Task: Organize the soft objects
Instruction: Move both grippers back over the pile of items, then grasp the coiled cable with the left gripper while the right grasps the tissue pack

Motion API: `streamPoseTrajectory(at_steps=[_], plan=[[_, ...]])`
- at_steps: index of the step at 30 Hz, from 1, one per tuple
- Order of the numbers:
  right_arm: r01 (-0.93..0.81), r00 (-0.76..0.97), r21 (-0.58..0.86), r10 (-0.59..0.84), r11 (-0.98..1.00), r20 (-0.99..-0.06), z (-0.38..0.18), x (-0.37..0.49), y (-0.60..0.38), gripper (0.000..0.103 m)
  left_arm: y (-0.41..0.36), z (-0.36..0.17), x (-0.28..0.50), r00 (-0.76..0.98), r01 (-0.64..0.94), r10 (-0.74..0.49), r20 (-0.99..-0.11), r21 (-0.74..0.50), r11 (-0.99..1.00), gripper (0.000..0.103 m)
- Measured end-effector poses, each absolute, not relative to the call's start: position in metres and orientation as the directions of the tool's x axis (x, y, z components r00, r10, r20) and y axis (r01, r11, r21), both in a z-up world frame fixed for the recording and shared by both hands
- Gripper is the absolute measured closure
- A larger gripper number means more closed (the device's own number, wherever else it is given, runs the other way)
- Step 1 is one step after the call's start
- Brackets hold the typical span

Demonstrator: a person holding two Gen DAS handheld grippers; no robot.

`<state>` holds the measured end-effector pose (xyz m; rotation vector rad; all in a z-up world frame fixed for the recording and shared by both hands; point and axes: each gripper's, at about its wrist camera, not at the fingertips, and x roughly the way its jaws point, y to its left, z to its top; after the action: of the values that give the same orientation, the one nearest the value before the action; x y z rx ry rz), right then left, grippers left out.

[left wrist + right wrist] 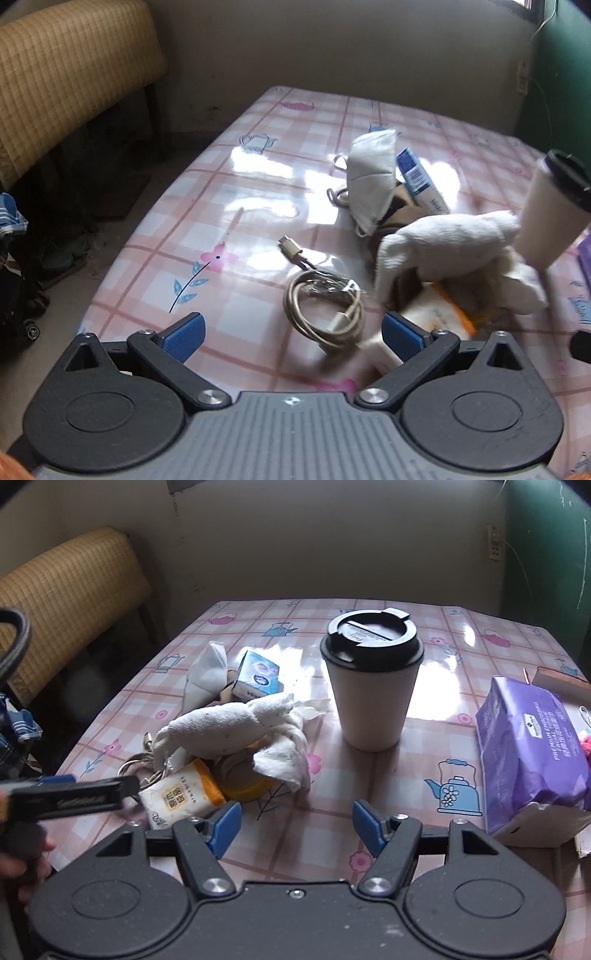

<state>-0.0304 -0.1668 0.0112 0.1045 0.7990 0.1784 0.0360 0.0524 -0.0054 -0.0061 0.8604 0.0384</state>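
Here your left gripper (291,334) and right gripper (293,825) both stand wide with nothing between the ribbed blue pads. The soft things lie heaped on the glossy pink-checked desk (424,746), left of the smooth paper cup (373,679) with its black plastic lid: a nubby white cloth (218,725) twisted into a roll, a moulded white face mask (371,177), and a crinkly tissue pack (181,801) with an orange edge. Right of the cup sits a shiny purple pack (532,746) reading "PREMIUM EMBOSSED".
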Motion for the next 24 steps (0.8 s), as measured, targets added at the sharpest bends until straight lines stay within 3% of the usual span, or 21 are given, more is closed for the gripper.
streamPoseTrajectory(at_steps=[8, 13, 15, 18, 24], plan=[[-0.146, 0.666, 0.158, 0.215, 0.977, -0.715, 0.006, -0.031, -0.159, 0.024, 0.056, -0.031, 0.057, 0.643, 0.014, -0.009, -0.766, 0.000, 1.000, 0.000], [-0.173, 0.651, 0.168, 0.240, 0.971, -0.720, 0.003, -0.029, -0.147, 0.024, 0.042, -0.037, 0.053, 0.666, 0.088, 0.005, -0.746, 0.084, 0.993, 0.001], [-0.191, 0.642, 0.173, 0.257, 0.966, -0.722, 0.001, -0.029, -0.140, 0.024, 0.042, -0.036, 0.050, 0.687, 0.091, -0.001, -0.727, 0.085, 0.992, 0.011], [-0.211, 0.618, 0.197, 0.287, 0.957, -0.732, -0.003, -0.028, -0.130, 0.024, 0.045, -0.030, 0.045, 0.707, 0.108, -0.015, -0.707, 0.087, 0.990, 0.043], [-0.184, 0.579, 0.260, 0.319, 0.948, -0.750, -0.009, -0.017, -0.105, 0.024, 0.066, -0.020, 0.033, 0.724, 0.048, -0.007, -0.690, 0.041, 0.998, 0.043]])
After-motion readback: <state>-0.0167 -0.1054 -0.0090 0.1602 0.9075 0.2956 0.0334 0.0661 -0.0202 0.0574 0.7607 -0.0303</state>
